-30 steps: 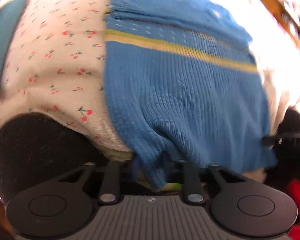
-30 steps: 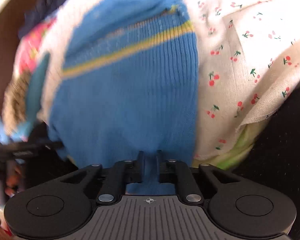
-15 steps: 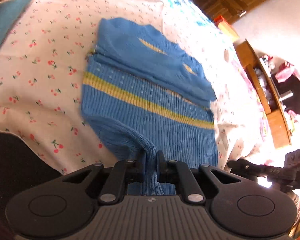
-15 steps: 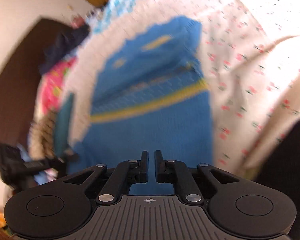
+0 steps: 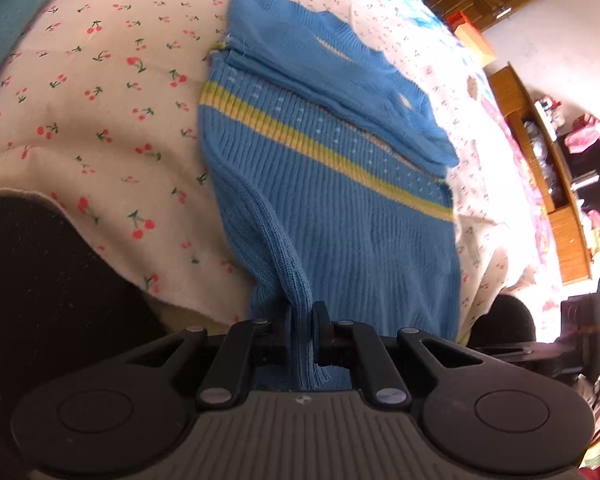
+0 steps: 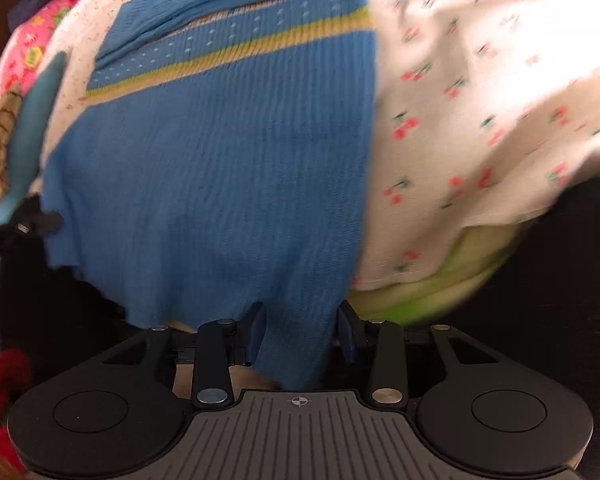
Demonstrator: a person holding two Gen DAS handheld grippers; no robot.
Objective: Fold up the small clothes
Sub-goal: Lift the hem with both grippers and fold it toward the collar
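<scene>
The left gripper [image 5: 303, 312] was clamped on the hem of a blue sweater [image 5: 332, 184], a bunched ridge of ribbed knit rising between its black fingers. The right gripper [image 6: 302, 320] stood open, its jaws spread to either side of the sweater's lower edge, the knit lying between them unpinched. The sweater lay flat on a cream sheet [image 5: 100, 92] printed with small red cherries, its top part folded down over a yellow-green stripe [image 5: 324, 148] and rows of pale dots. A lime-green layer [image 6: 452, 280] showed under the sheet's edge.
</scene>
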